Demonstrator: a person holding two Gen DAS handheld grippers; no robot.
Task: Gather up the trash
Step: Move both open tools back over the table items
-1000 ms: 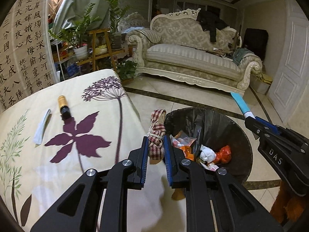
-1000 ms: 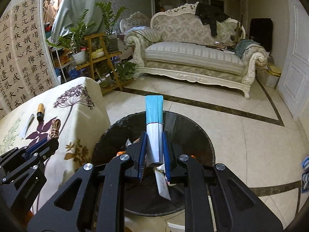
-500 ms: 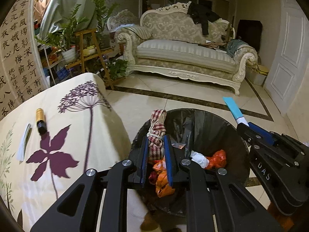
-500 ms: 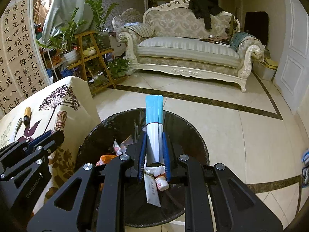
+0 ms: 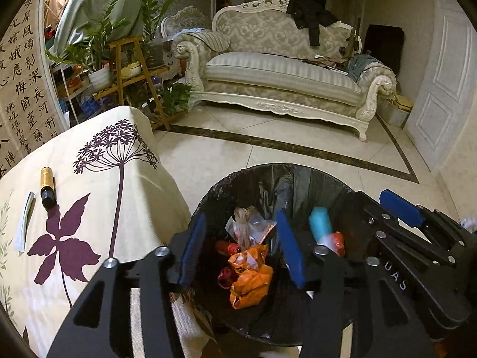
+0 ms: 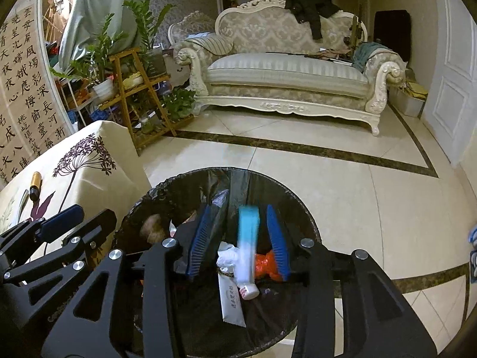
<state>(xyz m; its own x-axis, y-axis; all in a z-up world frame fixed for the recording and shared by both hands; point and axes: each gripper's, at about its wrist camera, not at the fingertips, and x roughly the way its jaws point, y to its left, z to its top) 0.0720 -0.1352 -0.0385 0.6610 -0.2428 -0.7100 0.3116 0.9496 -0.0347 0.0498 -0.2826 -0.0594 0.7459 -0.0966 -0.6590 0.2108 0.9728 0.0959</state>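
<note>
Black liner rings the bin (image 6: 167, 188), and both grippers hang over its mouth so drops land inside. Right gripper (image 6: 238, 238) is spread wide, a blue-white tube (image 6: 248, 244) (motion-blurred) falling between its fingers. Left gripper (image 5: 241, 249) gapes empty above orange wrappers (image 5: 250, 277).

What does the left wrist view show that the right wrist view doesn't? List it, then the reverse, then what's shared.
Left wrist only: an orange wrapper in the bin, and the open left gripper.

Right wrist only: a white sachet on the bin's bottom, and the open right gripper.

Both: the black-lined trash bin, a blurred blue-and-white tube falling in, and the gold-capped bottle on the floral tablecloth.
</note>
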